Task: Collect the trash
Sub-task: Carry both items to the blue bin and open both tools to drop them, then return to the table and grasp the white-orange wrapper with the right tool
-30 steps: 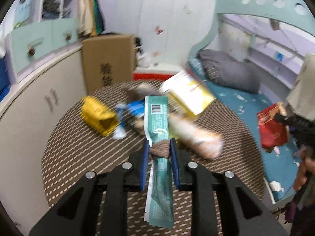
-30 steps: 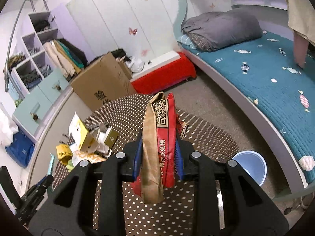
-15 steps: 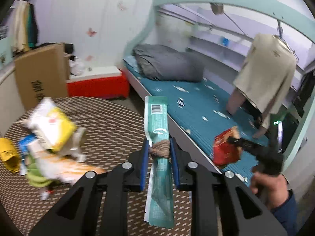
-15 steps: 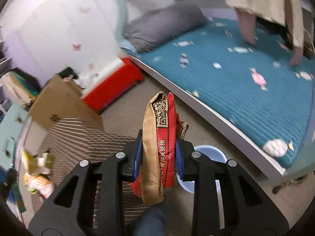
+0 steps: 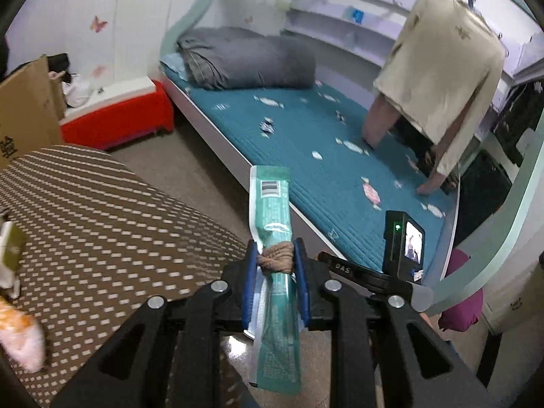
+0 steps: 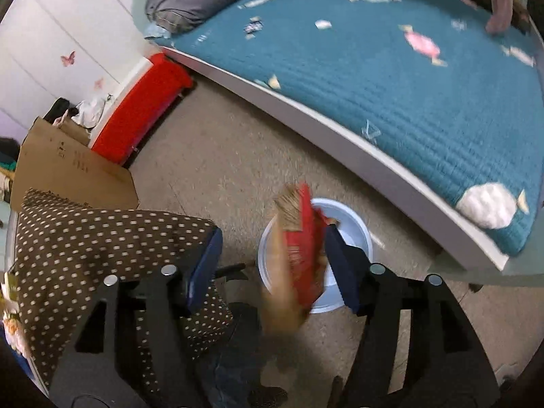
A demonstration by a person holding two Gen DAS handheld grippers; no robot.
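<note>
While the right claw (image 6: 272,258) gapes wide, its red wrapper (image 6: 299,251) slipping, upright, above the blue bin (image 6: 353,234) on the floor, the left claw (image 5: 273,265) pinches a green packet (image 5: 272,210).

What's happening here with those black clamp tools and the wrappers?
A person is clearing trash with a handheld gripper in each hand. The right gripper has its jaws wide open, and the red and brown paper snack bag looks blurred, apparently dropping toward the round pale blue bin on the floor beside the bed. The left gripper is clamped on a long green plastic wrapper with a brown knot at its middle, held past the edge of the brown dotted round table.
</note>
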